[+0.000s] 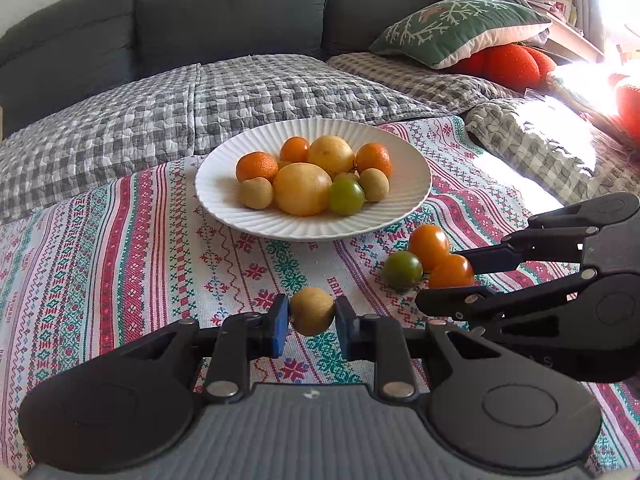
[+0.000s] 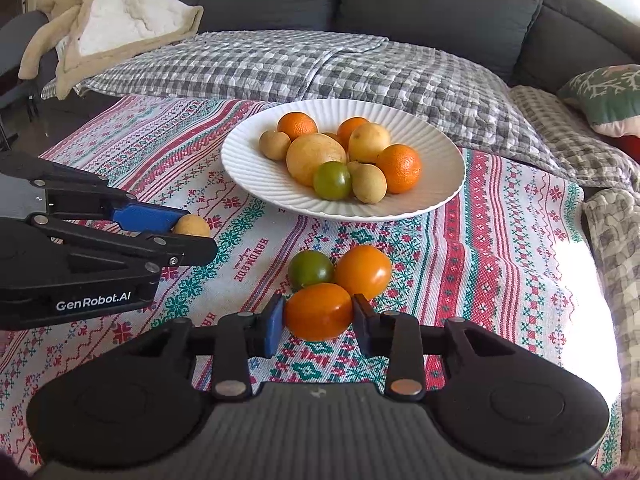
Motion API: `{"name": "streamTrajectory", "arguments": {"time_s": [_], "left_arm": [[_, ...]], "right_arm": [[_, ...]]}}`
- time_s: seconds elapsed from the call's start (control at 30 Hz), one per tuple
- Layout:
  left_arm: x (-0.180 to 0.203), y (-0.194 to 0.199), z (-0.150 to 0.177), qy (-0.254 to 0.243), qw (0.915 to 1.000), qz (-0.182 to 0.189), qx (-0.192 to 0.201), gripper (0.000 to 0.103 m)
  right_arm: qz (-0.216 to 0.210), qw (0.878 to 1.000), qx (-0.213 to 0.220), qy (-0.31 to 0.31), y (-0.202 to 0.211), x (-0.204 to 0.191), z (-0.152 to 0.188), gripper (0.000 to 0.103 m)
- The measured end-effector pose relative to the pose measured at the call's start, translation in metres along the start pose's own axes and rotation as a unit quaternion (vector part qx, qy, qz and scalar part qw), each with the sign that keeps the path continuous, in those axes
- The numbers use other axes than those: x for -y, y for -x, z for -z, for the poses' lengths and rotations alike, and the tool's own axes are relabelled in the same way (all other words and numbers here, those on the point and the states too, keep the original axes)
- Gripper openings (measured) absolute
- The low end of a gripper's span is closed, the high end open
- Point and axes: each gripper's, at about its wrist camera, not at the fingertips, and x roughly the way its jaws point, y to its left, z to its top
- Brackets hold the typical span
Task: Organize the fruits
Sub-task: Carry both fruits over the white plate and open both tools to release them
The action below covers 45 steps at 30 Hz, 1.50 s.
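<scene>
A white ribbed plate on the patterned tablecloth holds several fruits: oranges, yellow round fruits, small tan ones and a green tomato. My left gripper is shut on a small tan round fruit just above the cloth, in front of the plate. To its right, my right gripper is shut on an orange tomato, with both pads against its sides. Just behind that tomato, a green tomato and a second orange tomato lie on the cloth, touching it.
Behind the table runs a grey sofa covered with a checked quilt. A green pillow and red cushions lie at its right end, and a cream blanket at its left. The tablecloth drops off at the right edge.
</scene>
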Motion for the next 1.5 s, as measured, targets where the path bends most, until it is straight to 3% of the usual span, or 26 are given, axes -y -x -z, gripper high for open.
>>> {"name": "streamTrajectory", "arguments": {"time_s": [0.4,0.73,1.17,1.5], "left_arm": [[0.000,0.010,-0.014,0.016,0.9998,-0.005,0.011,0.021],[-0.004,0.002,-0.045,0.017,0.9995,-0.008,0.026,0.021],[-0.031,-0.061,-0.102,0.036,0.9993,-0.009,0.007,0.021],[-0.048,-0.115,-0.123,0.069,0.9962,0.008,-0.052,0.021]], "right_arm": [[0.008,0.999,0.041,-0.029,0.020,0.016,-0.028,0.033],[0.015,0.994,0.075,-0.073,0.013,0.045,-0.061,0.033],[-0.005,0.993,0.090,-0.081,-0.018,0.078,-0.090,0.033],[-0.030,0.993,0.065,-0.099,-0.053,0.097,-0.084,0.033]]}}
